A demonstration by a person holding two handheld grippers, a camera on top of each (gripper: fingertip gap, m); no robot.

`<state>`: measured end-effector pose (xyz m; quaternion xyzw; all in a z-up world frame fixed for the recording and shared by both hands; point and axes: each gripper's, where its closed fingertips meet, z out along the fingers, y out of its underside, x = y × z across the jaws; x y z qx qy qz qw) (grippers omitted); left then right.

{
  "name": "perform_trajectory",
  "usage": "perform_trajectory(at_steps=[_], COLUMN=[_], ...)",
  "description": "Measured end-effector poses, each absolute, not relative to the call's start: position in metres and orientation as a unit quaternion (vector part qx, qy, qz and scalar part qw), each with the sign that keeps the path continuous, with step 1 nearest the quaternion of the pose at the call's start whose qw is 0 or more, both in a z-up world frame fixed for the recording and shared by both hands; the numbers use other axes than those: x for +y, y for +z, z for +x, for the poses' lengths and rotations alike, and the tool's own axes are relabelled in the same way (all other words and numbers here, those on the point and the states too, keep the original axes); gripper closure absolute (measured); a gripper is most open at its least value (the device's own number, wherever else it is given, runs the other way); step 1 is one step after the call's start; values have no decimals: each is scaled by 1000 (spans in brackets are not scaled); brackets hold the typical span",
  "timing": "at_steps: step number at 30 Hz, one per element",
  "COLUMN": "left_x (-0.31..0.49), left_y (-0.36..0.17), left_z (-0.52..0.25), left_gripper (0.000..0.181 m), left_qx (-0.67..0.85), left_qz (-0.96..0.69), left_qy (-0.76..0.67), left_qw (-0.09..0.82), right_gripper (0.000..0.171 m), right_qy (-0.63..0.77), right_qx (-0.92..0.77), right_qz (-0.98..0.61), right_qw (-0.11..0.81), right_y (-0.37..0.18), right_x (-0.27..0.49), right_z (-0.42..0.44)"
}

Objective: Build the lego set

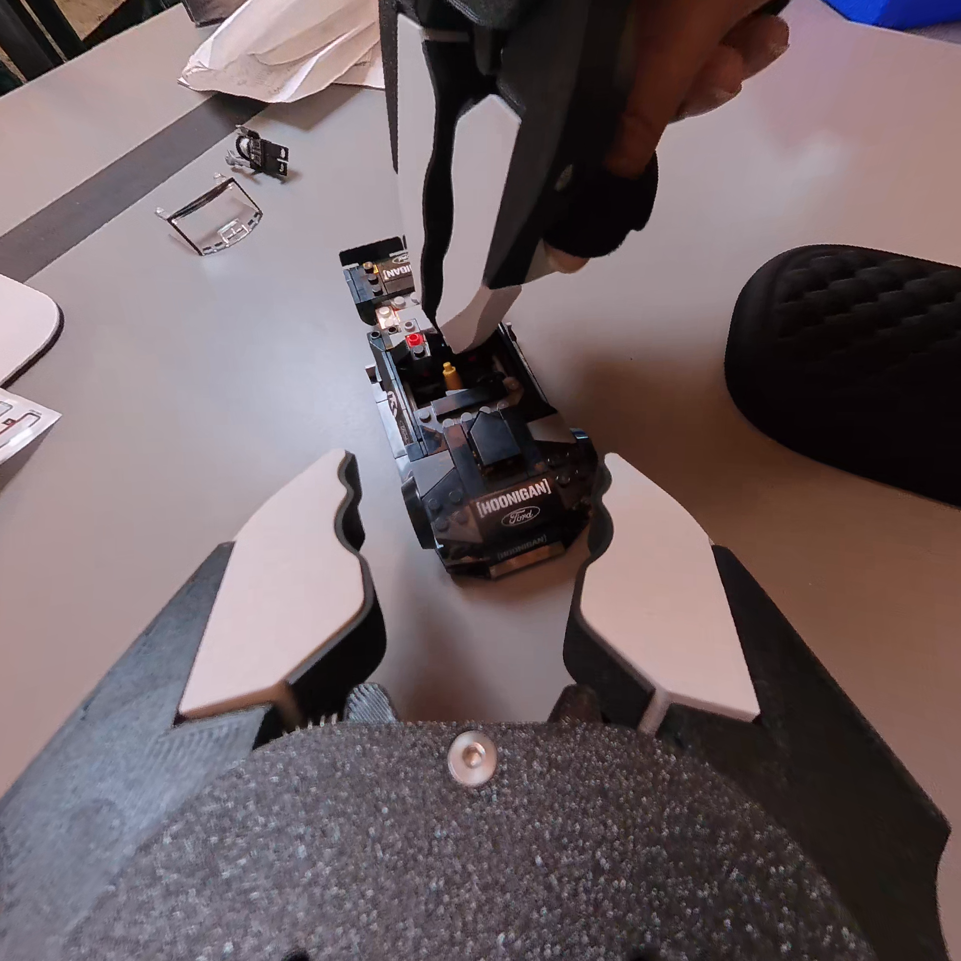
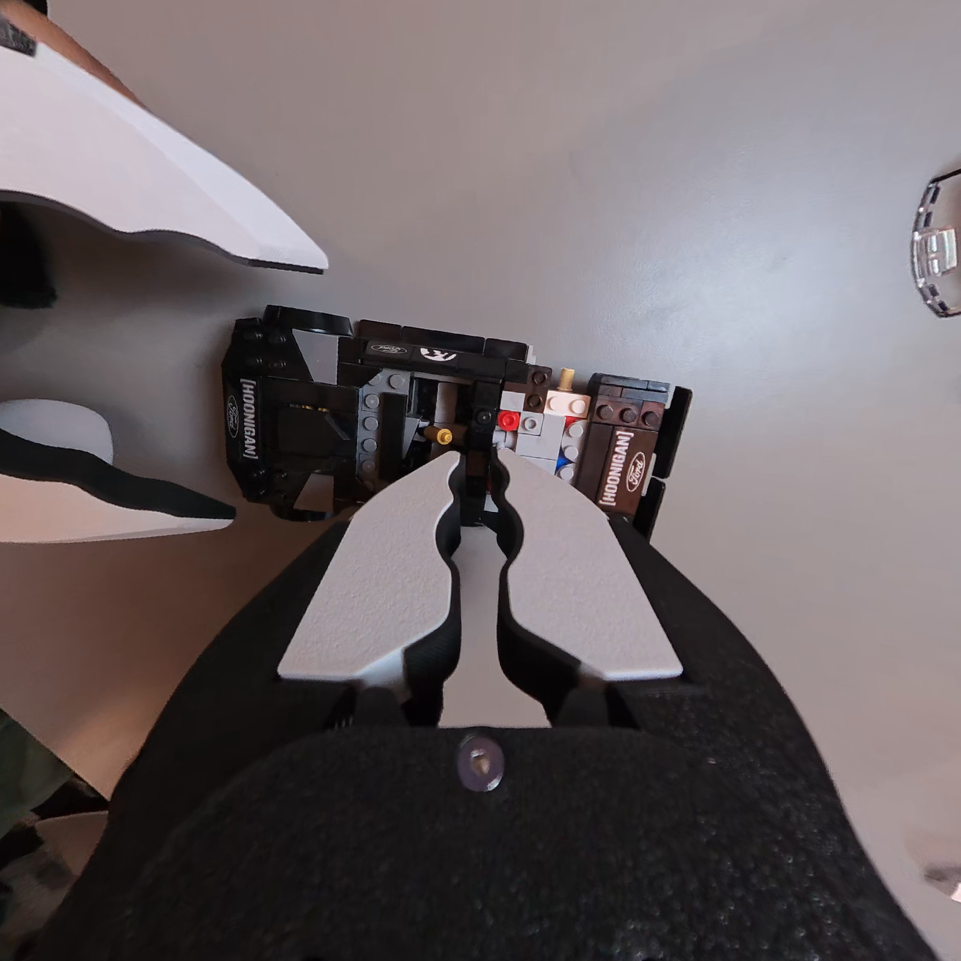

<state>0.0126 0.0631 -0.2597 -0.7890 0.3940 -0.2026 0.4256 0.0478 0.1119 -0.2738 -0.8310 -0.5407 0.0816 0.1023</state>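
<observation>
Left wrist view first: the left hand-held gripper (image 1: 481, 512) has its two white fingers spread wide, one on each side of the nose of the black lego car (image 1: 468, 431), clamping nothing. Whether the right-hand finger touches the car's front corner is hard to tell; the left one stands clear. The car sits on the grey desk (image 1: 208, 374), roofless, its cabin open to the camera, with a small yellow piece (image 1: 451, 375) upright inside and a red stud (image 1: 414, 340) just behind it. Down from the top comes the right hand-held gripper (image 1: 457, 333), a person's hand (image 1: 691, 88) on it, tips dipping into the rear of the cabin. Off to the left lie a clear windshield piece (image 1: 216, 223) and, beyond it, a small black sub-assembly (image 1: 260, 156). White paper bags (image 1: 291, 57) rest at the far edge, a sticker sheet (image 1: 21, 424) at the left edge, and a black padded object (image 1: 853, 364) to the right.

Now the right wrist view, looking down: the car (image 2: 416, 411) lies crosswise on the desk (image 2: 572, 182). The right hand-held gripper (image 2: 477, 460) is nearly closed, and its fingertips pinch a narrow black piece (image 2: 482, 416) that reaches across the open cabin. The yellow piece (image 2: 443, 436) and red stud (image 2: 508, 420) flank it. The left hand-held gripper (image 2: 270, 395) shows at the left, fingers apart around the car's nose. The windshield piece (image 2: 938, 249) peeks in at the right edge.
</observation>
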Motion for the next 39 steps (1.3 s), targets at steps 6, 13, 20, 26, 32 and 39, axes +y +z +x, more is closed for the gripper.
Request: perform_trajectory(at_steps=[6, 13, 20, 26, 32, 39], left_x=[65, 103, 123, 121, 124, 127], left_y=[-258, -238, -253, -256, -270, -270], left_z=[12, 5, 30, 40, 42, 43], left_gripper=[96, 144, 170, 173, 171, 172], left_qx=[395, 387, 508, 565, 587, 596], left_qz=[-787, -775, -710, -681, -681, -679], left_qy=[-201, -276, -316, -316, -286, -272], left_qw=[430, 417, 371, 343, 330, 333], right_gripper=[163, 163, 162, 162, 162, 162], right_qy=[115, 117, 124, 144, 151, 151], right_qx=[-519, -519, -523, -521, -523, -518], right_qz=[-841, -840, -837, -835, -832, -834], right_qw=[101, 106, 106, 108, 107, 113], right_y=[-273, -273, -273, -274, -275, -275], right_x=[114, 114, 114, 115, 116, 118], right_z=[48, 48, 47, 45, 44, 46])
